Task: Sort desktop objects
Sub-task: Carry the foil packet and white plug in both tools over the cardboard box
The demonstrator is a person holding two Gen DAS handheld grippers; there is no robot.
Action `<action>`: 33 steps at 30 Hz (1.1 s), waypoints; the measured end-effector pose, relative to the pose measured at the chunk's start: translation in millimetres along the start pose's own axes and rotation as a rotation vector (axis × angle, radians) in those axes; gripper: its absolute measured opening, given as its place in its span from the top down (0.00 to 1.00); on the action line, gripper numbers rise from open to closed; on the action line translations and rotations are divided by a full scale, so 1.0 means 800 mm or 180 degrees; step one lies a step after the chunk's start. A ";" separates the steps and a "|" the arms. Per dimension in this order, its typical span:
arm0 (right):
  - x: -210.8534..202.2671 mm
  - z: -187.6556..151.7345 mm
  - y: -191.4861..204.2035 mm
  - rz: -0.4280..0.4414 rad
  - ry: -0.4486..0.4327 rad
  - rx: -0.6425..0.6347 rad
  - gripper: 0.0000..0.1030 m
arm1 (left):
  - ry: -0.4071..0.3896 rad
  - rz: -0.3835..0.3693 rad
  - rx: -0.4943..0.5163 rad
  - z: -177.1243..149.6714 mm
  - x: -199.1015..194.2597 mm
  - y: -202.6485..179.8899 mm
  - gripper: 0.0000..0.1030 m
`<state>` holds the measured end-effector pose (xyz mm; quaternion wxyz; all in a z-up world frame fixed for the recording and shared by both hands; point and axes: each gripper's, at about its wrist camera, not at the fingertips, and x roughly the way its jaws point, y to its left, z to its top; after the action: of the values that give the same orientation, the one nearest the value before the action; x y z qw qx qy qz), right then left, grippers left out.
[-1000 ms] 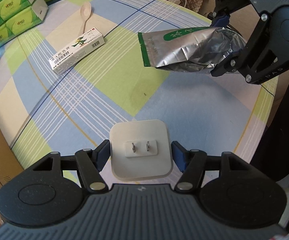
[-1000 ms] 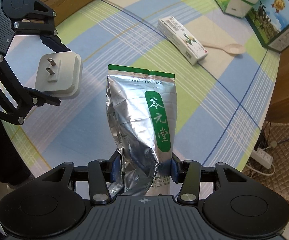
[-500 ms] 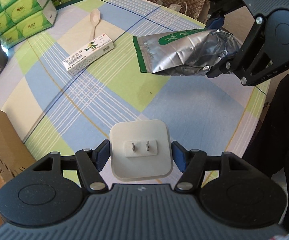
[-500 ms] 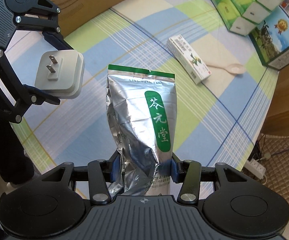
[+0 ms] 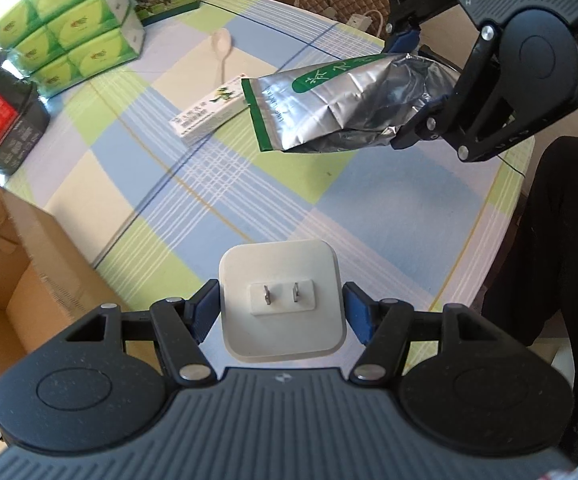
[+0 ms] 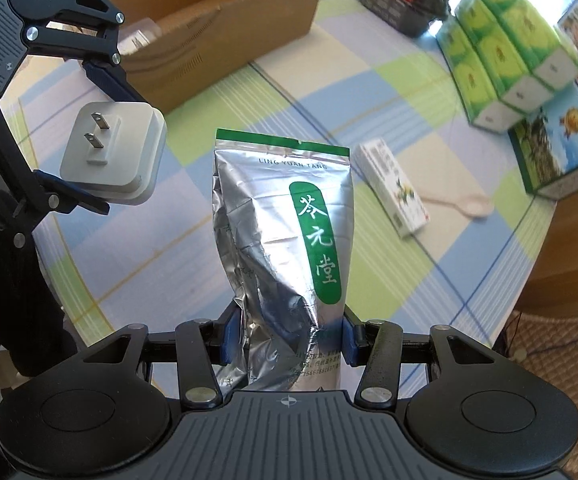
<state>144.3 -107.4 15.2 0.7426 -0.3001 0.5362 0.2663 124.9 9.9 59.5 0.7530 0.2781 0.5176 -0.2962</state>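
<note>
Both tongs are loaded and lifted clear of the tabletop [image 5: 389, 216], which suggests you are carrying both items toward the open cardboard box [image 6: 225, 20] at the table's edge. Your left tongs [image 5: 281, 308] are clamped on the flat sides of a white plug adapter [image 5: 282, 300], leaving its two prongs facing the camera and free of the pads. Your right tongs [image 6: 287, 336] pinch the crumpled lower end of a silver foil pouch [image 6: 285, 224]; gripping the base leaves the rest hanging forward. The pouch's long axis runs straight out from the tongs, roughly level, with its green sealed edge leading toward the small white carton [image 5: 209, 114] and the plastic spoon [image 5: 221, 46] lying on the cloth beyond.
</note>
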 end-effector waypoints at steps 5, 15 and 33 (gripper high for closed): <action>-0.014 0.028 0.011 0.0032 -0.0063 -0.0106 0.56 | -0.0040 0.0016 -0.0050 -0.012 -0.028 0.018 0.41; -0.029 0.086 0.039 0.0063 -0.0177 -0.0334 0.56 | -0.0023 0.0087 -0.0182 -0.047 -0.068 0.066 0.41; -0.029 0.190 0.088 0.0167 -0.0394 -0.0613 0.56 | -0.0061 0.0331 -0.0749 -0.115 -0.111 0.171 0.41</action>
<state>184.2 49.8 63.5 0.7348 -0.3389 0.4689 0.3540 143.3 182.4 130.1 0.7997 0.2115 0.5264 -0.1967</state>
